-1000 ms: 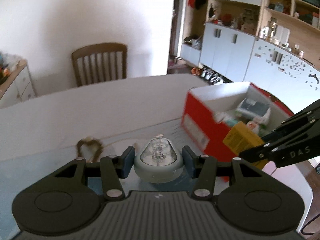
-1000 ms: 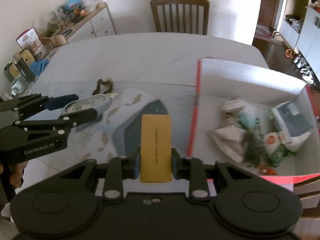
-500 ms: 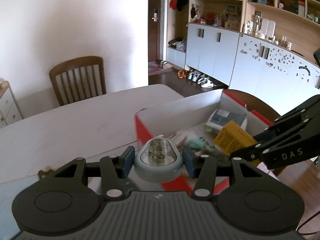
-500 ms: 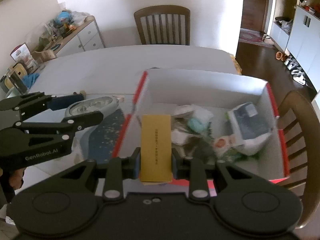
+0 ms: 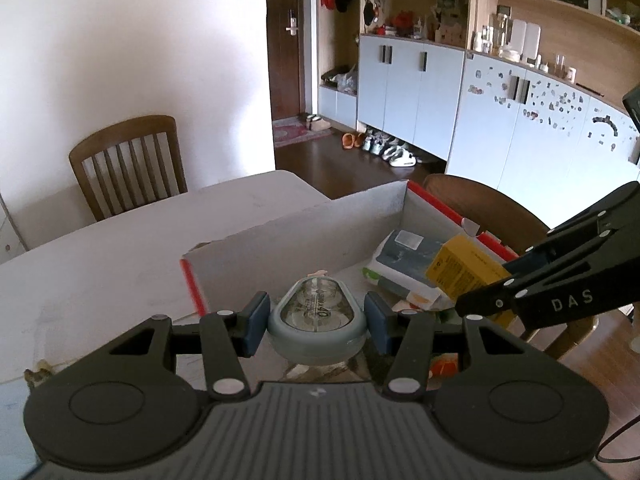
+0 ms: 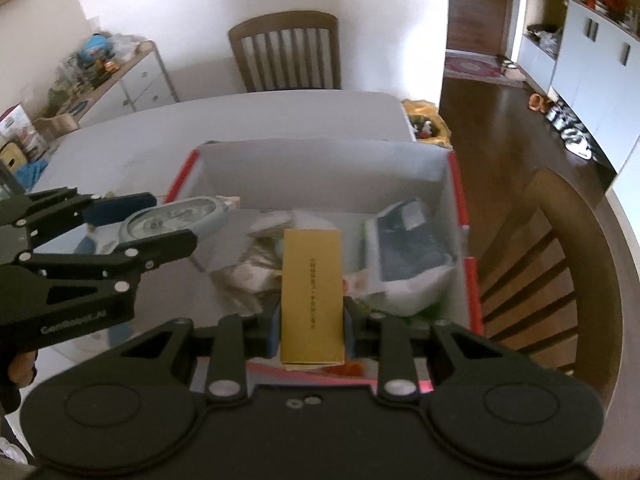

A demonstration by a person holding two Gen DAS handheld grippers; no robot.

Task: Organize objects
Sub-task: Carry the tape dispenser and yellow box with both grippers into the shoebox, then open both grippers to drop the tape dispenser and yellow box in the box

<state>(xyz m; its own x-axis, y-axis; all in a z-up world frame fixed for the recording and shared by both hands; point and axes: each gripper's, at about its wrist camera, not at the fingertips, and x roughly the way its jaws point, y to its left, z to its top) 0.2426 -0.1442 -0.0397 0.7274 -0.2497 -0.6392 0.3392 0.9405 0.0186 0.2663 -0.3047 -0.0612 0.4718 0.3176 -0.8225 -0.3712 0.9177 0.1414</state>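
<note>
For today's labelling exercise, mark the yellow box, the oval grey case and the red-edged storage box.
yellow box (image 6: 311,292), right wrist view, its top face.
oval grey case (image 5: 317,315), left wrist view, its clear lid.
red-edged storage box (image 6: 320,168), right wrist view, far inner wall.

yellow carton (image 6: 311,296) | grey-blue oval case (image 5: 317,317) | box (image 6: 463,216) — red-edged, white inside

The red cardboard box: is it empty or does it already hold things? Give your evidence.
Not empty. The red cardboard box holds a blue-grey packet and crumpled wrappers.

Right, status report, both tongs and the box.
Left tongs shut on case. Right tongs shut on carton. Both over box. Nothing in the way.
</note>
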